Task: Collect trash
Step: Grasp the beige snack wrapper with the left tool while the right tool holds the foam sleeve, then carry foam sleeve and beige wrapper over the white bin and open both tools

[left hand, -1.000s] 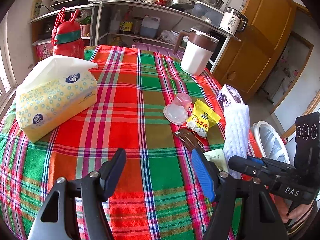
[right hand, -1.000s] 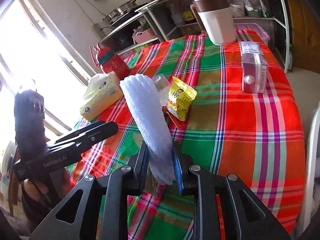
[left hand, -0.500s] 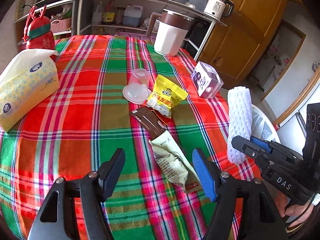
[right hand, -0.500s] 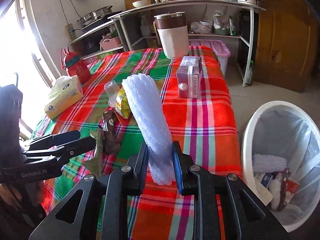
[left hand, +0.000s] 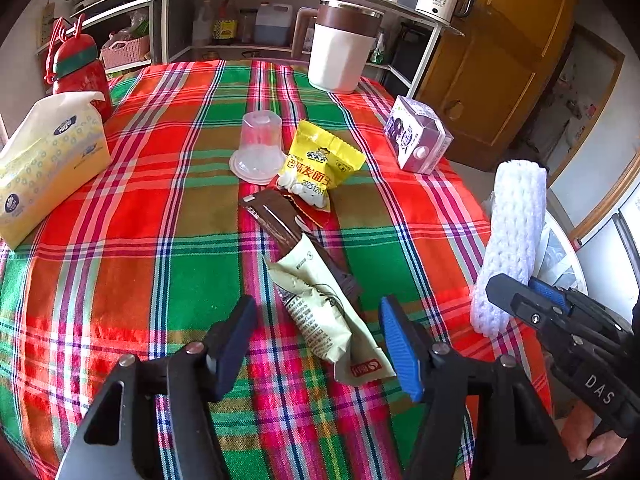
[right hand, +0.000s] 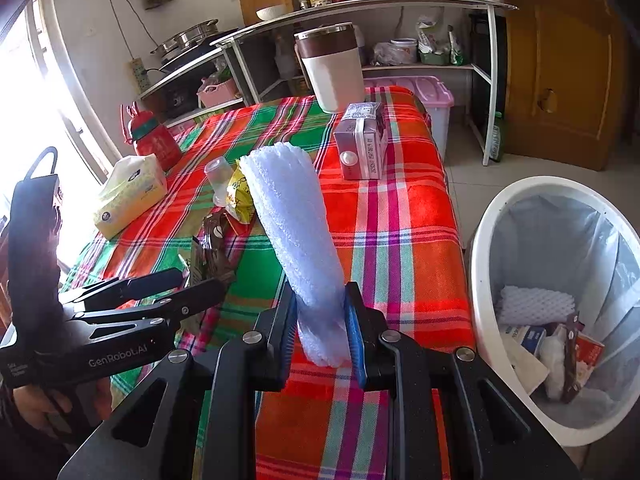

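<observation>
I see woven plaid cloth (left hand: 168,216) covering the surface. White foam net sleeve (right hand: 296,232) looks rough and dimpled. Wrappers (left hand: 320,312) glossy plastic, cup (left hand: 260,144) clear.

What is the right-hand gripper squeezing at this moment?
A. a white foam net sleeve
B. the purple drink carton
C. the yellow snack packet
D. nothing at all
A: the right gripper is shut on the white foam net sleeve, which stands up between its pads, while the yellow snack packet and purple drink carton lie on the table.
</observation>
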A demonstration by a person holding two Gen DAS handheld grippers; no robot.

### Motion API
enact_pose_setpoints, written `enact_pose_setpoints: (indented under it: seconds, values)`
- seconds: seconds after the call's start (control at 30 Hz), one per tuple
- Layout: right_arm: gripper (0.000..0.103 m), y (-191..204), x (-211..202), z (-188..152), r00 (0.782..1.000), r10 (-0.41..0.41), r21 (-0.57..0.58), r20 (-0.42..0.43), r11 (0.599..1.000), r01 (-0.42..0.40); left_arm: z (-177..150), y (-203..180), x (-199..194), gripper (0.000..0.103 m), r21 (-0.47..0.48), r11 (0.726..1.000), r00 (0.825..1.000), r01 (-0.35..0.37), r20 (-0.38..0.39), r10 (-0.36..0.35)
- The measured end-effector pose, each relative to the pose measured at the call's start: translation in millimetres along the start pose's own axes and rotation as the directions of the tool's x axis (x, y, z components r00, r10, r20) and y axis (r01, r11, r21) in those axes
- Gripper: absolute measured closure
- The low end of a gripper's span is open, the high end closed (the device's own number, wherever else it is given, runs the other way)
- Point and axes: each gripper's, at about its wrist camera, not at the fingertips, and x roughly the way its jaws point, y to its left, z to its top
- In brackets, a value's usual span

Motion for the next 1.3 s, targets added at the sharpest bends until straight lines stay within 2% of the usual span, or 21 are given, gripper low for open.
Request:
enact_pose_setpoints:
  seconds: [0.07,0.17,0.33,0.43,0.57,0.7,0.77,0.97,1.13,1.3]
  values:
    - [0.079,0,0,-1,1.000,0.001,0.005,0.004,1.000,-0.001,-2,1,-2,0.054,0.003,1.000,1.000,-0.017,0.006,0.017]
    - [0.079,-2,-2,-2,1.000,0.003,0.009,0.007,1.000,-0.003,-2,5,-4,0.066,-0.010,1.000,1.000,-0.013,0.008,0.013]
    - [0.079,-2,-3,-5,1.000,0.005,0.016,0.010,1.000,-0.005,-3,8,-5,0.071,-0.019,1.000,1.000,-0.012,0.017,0.012]
    - [0.079,-4,-4,-6,1.000,0.004,0.017,0.011,1.000,-0.005,-3,6,-8,0.079,-0.007,1.000,1.000,-0.011,0.027,0.011]
    - [0.079,-7,-7,-8,1.000,0.004,0.026,0.017,1.000,-0.004,-3,3,-12,0.080,0.007,1.000,0.999,-0.014,0.041,0.013]
    - [0.079,-7,-10,-10,1.000,0.005,0.029,0.019,1.000,-0.006,-5,3,-5,0.080,0.018,1.000,1.000,-0.026,0.013,0.025]
    - [0.079,-6,-11,-10,1.000,0.006,0.026,0.020,1.000,-0.006,-4,7,-4,0.080,-0.016,1.000,1.000,-0.012,0.015,0.012]
    - [0.079,-9,-12,-12,1.000,0.008,0.033,0.022,0.999,-0.009,-2,2,1,0.075,0.014,0.998,0.998,-0.059,0.020,0.058]
    - [0.079,-11,-13,-13,1.000,0.013,0.040,0.023,0.999,-0.014,0,-9,5,0.074,0.075,0.989,0.992,-0.125,0.015,0.124]
    - [0.079,-12,-14,-13,1.000,0.014,0.043,0.028,0.999,-0.015,1,-6,1,0.081,0.056,0.995,0.996,-0.083,0.018,0.082]
